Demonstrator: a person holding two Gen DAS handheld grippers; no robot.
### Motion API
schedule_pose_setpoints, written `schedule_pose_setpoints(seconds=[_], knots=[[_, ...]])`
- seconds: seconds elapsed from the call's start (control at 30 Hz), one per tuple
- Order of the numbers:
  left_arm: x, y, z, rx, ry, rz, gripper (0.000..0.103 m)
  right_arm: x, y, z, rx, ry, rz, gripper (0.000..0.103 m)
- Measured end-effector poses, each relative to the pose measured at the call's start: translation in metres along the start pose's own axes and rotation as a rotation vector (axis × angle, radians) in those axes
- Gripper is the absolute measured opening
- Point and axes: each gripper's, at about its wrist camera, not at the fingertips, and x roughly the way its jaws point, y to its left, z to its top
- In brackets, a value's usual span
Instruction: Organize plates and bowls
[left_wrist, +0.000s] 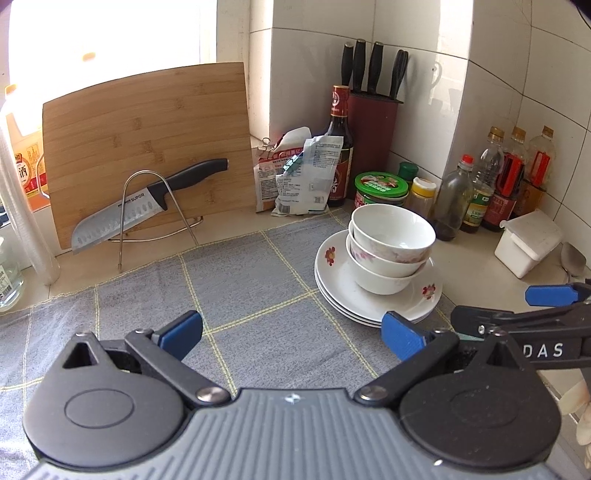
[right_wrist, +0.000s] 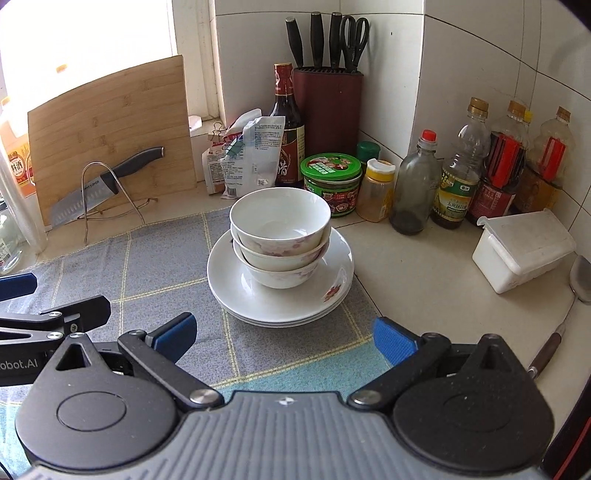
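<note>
So three white ceramic bowls with faint pink flower prints (right_wrist: 280, 236) are sitting nested inside each other on a stack of white floral-rimmed plates (right_wrist: 332, 273), and the whole pile is resting on the right edge of a grey cloth mat with yellow grid lines (right_wrist: 155, 266). From the right wrist camera it's sitting dead ahead at 12 o'clock; from the left one it's off at about 2 o'clock.

The right gripper (right_wrist: 282, 338) is hovering just short of the plates with its blue pads spread wide, nothing between them. The left gripper (left_wrist: 291, 334) is doing the same over the mat, jaws wide and empty, and its right pad is sitting close to the plate rim.

Plenty of clutter is crowding the back of the pile. A green-lidded round jar (right_wrist: 330, 182) is standing right behind the bowls at 12 to 1 o'clock, with a yellow-capped spice bottle (right_wrist: 376, 192) and a row of oil and sauce bottles (right_wrist: 458, 177) running off toward 2 o'clock. A tall dark soy sauce bottle (right_wrist: 286, 122) and a maroon knife block (right_wrist: 328, 110) are filling the corner. A white lidded plastic box (right_wrist: 522, 249) is sitting at 3 o'clock, with a metal spatula (right_wrist: 580, 280) beside it.

Over at 10 o'clock a bamboo cutting board (right_wrist: 110, 136) is leaning against the window, with a black-handled santoku knife (right_wrist: 99, 184) propped on a wire rack (right_wrist: 110, 199) in front of it.
</note>
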Motion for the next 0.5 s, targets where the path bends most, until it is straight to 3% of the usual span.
schedule_pose_setpoints(seconds=[0.5], knots=[[-0.0030,-0.0015,0.0022,-0.017,0.002,-0.005,0.102,-0.0040,0.0003,0.0013,-0.012,-0.005,-0.017,0.103]])
